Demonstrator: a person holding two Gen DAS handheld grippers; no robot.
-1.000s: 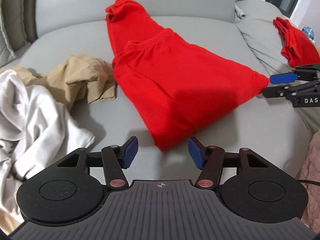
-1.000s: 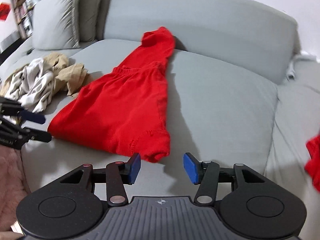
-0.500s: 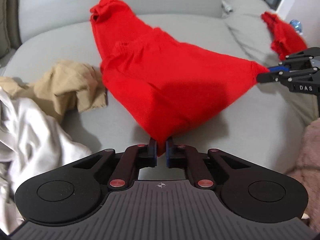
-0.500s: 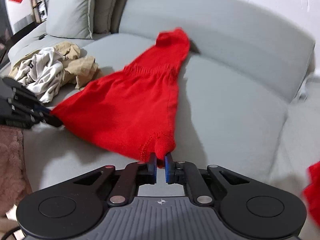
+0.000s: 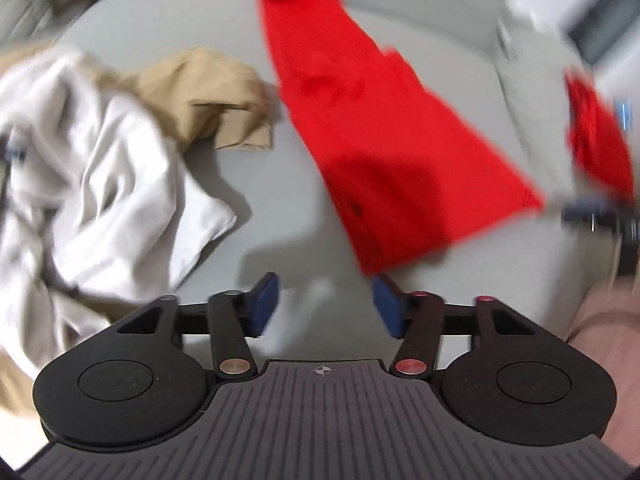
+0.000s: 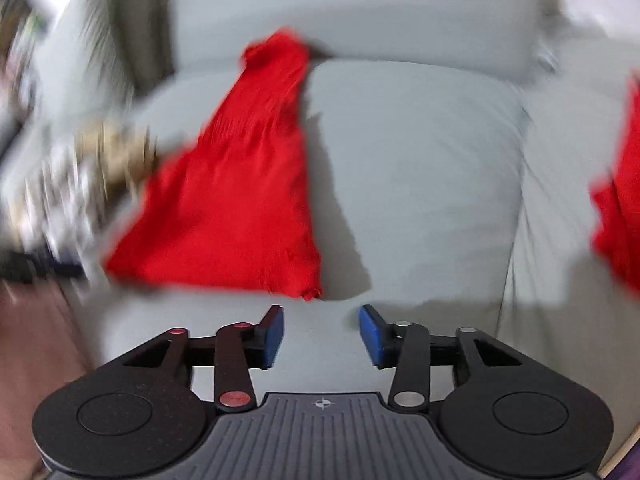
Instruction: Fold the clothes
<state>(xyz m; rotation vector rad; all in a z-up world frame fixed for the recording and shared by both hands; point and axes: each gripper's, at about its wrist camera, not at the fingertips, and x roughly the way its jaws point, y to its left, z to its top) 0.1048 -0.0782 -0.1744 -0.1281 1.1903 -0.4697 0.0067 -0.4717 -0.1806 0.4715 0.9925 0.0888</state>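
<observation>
A red knitted garment point(image 5: 384, 136) lies spread on the grey sofa seat point(image 5: 248, 184), its narrow end running up to the backrest. In the left wrist view my left gripper point(image 5: 325, 305) hovers just short of its near corner, jaws opening, nothing between the blue pads. The right wrist view shows the same red garment point(image 6: 240, 192) with its near corner just beyond my right gripper point(image 6: 322, 334), whose jaws are also opening and empty. The right gripper point(image 5: 596, 216) appears blurred at the garment's right corner in the left wrist view. Both views are motion-blurred.
A white garment point(image 5: 92, 184) and a tan garment point(image 5: 208, 92) lie crumpled to the left of the red one. A second red garment point(image 5: 596, 140) rests on the right cushion, also seen as red cloth point(image 6: 620, 200). Pink fabric point(image 5: 600, 320) sits at the near right.
Half a second ago both grippers were shut on the red garment's near corners. Both have since let go and opened; the corners now lie on the seat and both views have swung.
</observation>
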